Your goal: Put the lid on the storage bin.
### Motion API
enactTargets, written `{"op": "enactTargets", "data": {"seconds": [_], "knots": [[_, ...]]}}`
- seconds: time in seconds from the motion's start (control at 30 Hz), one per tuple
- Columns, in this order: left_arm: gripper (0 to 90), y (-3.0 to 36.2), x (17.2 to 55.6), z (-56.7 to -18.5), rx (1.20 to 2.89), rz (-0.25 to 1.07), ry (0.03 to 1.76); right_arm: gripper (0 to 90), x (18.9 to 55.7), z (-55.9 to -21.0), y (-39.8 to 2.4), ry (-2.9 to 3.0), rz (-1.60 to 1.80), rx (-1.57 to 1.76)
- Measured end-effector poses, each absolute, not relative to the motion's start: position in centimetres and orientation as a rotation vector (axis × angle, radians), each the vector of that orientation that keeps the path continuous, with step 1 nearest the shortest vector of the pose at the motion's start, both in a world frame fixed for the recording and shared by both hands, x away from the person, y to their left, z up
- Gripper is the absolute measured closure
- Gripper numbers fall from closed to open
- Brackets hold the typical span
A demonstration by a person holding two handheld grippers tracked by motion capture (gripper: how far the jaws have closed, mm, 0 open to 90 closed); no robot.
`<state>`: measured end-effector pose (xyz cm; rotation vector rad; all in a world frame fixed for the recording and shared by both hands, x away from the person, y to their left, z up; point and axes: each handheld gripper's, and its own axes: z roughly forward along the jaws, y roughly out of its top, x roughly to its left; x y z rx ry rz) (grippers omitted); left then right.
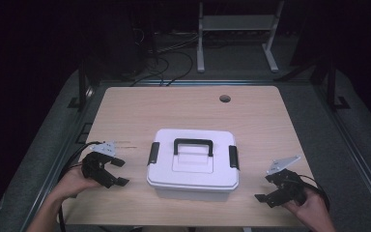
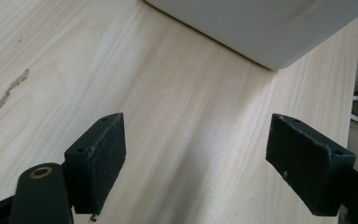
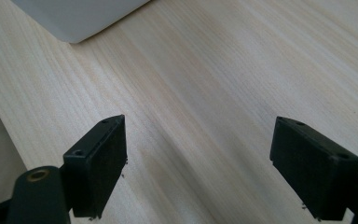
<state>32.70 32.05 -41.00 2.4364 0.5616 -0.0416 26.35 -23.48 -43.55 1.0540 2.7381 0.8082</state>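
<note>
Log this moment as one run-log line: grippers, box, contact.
left gripper: open, nothing held | right gripper: open, nothing held | white box: lid on, latches down, between grippers | contact: none

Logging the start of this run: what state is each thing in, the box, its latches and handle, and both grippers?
White storage box: lid on, standing on the table.
Black side latches: down.
Black handle: folded flat.
Left gripper: open, empty.
Right gripper: open, empty.

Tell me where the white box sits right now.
In the high view the white box sits near the table's front edge, between the left gripper and right gripper.
</note>
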Motion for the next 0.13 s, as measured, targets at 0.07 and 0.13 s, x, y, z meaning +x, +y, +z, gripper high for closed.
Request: {"op": "enactTargets", "data": {"seconds": [0.07,0.13], "knots": [[18.6,32.03,32.27,-41.05,2.437,-0.027,0.555,17.7,26.31,-43.47,-23.53,2.734,0.814,1.055],[17.0,31.96,31.88,-41.04,2.439,0.008,0.572,17.7,26.25,-43.33,-23.65,2.728,0.829,1.054]]}}
